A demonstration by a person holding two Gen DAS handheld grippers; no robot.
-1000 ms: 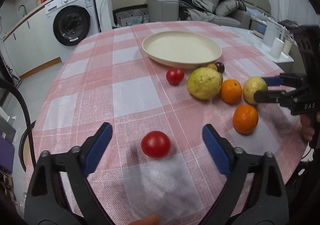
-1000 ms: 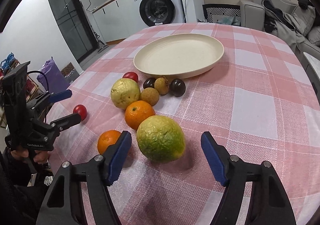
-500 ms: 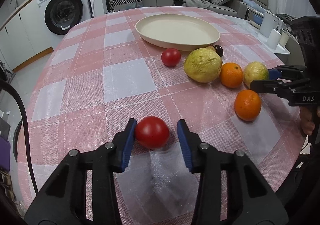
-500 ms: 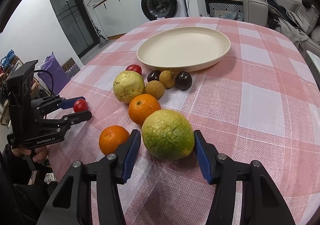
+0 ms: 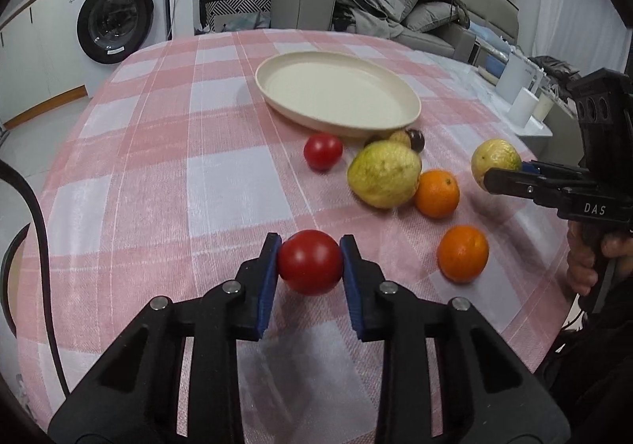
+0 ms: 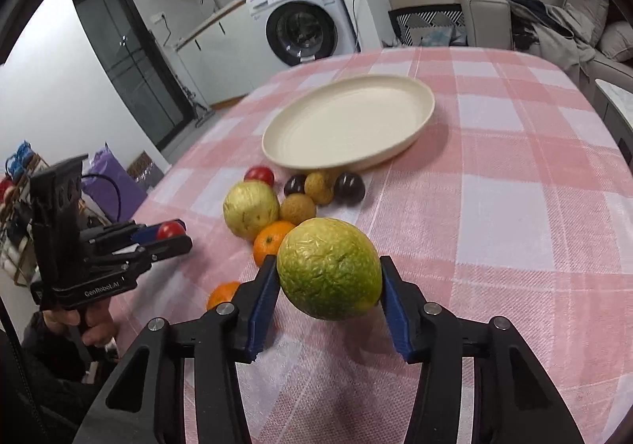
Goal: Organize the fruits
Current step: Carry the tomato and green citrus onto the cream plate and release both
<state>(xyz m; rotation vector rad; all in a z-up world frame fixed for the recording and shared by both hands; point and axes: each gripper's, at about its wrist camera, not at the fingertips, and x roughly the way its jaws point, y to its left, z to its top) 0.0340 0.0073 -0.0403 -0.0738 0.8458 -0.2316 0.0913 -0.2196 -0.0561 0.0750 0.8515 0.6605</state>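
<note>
My left gripper (image 5: 310, 246) has its jaws closing, and the blue pads press both sides of a red tomato (image 5: 309, 266), which hangs just above the checked cloth. From the right wrist view, that gripper (image 6: 174, 236) and tomato (image 6: 168, 229) are at the left. My right gripper (image 6: 328, 270) is also closing, with its pads against a large green fruit (image 6: 328, 278) held slightly off the table. The cream plate (image 5: 277, 96) stands bare at the back. Between plate and grippers lie a second tomato (image 5: 322, 151), a yellow-green fruit (image 5: 383, 179) and two oranges (image 5: 437, 193).
Small brown and dark fruits (image 6: 320, 187) cluster at the plate's near rim (image 6: 395, 151). The round table (image 5: 158, 167) drops off at left and front. A washing machine (image 5: 114, 25) and sofa (image 5: 415, 17) stand behind. White containers (image 5: 522, 104) sit off the right edge.
Both grippers went from wide open to closed on their fruit, the left on the tomato and the right on the green fruit. Both fruits have come up slightly off the cloth.
</note>
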